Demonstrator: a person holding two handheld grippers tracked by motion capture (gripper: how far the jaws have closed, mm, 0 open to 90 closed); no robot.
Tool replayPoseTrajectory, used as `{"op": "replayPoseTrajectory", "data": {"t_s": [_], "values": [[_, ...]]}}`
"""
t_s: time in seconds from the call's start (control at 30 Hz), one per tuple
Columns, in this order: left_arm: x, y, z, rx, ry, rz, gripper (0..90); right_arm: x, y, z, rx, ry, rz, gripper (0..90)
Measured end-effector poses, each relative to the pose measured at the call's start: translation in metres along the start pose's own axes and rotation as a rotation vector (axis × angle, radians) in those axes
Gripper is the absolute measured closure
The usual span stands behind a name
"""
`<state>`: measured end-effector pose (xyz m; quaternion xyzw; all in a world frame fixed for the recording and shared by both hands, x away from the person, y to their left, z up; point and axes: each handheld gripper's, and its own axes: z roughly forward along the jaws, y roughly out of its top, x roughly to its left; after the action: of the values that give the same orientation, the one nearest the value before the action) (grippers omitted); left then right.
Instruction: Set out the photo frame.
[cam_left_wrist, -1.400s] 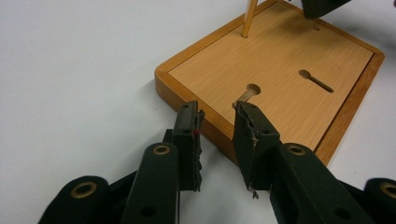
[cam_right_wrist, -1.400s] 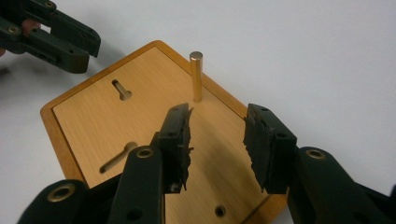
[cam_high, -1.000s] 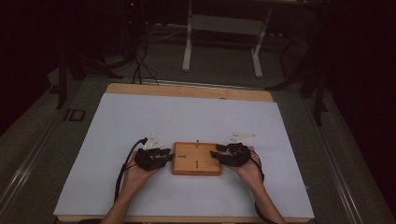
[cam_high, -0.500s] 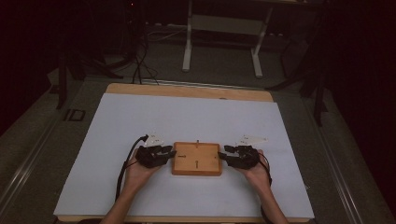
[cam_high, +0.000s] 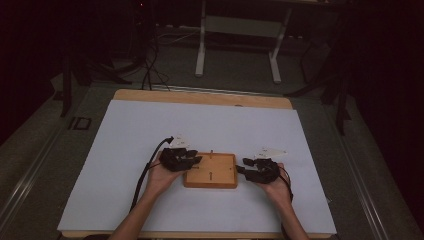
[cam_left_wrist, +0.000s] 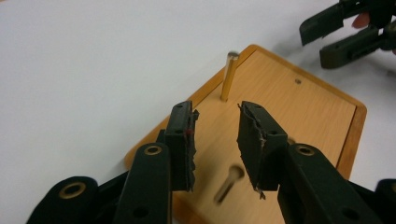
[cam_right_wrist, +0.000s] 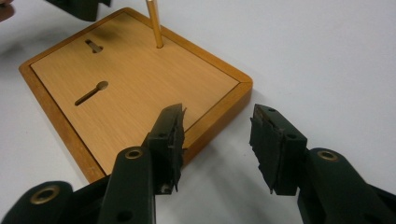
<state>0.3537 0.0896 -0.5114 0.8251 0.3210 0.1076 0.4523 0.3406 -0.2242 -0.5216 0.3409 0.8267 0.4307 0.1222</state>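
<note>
Seen from the high view, a flat rectangular wooden board with a raised darker rim (cam_high: 210, 170) lies near the front of a white-covered table (cam_high: 125, 130), a thin upright wooden peg (cam_high: 211, 152) standing at its far edge. The left gripper (cam_high: 192, 160), a black two-jaw tool in the person's left hand, sits over the board's left edge, while the right gripper (cam_high: 241, 170), its black twin, rests just off the board's right edge, on the white surface.

In the left gripper view, the left gripper (cam_left_wrist: 215, 140) hangs over the wooden board (cam_left_wrist: 299, 112) with its jaws spread apart and nothing pinched between them; they have just been opening. Bare wood and a blurred keyhole-shaped slot (cam_left_wrist: 229, 183) show in the gap. The peg (cam_left_wrist: 229, 77) stands beyond the tips, near the board's edge, and the right gripper (cam_left_wrist: 322, 42) shows at the upper right corner, apart from the board.

In the right gripper view, the right gripper (cam_right_wrist: 217, 140) is likewise spread and holding nothing. Its left-hand jaw lies over the board's (cam_right_wrist: 135, 88) near corner, the other over white table. Two keyhole slots (cam_right_wrist: 91, 93) mark the panel, and the peg (cam_right_wrist: 154, 25) rises at the far rim.
</note>
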Motion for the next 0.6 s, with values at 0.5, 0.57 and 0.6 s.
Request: {"op": "replayPoseTrajectory", "data": {"t_s": [0.5,0.57,0.6], "values": [[-0.001,0.014,0.037,0.021,-0.04,0.002,74.3,0.006,-0.002,0.001,0.013,0.003,-0.027,53.1],[0.0,0.014,0.04,0.025,-0.038,0.0,76.5,0.007,-0.002,0.001,0.015,0.005,-0.03,53.1],[0.001,0.014,0.041,0.024,-0.044,-0.005,77.2,0.007,-0.002,0.001,0.015,0.006,-0.029,53.1]]}}
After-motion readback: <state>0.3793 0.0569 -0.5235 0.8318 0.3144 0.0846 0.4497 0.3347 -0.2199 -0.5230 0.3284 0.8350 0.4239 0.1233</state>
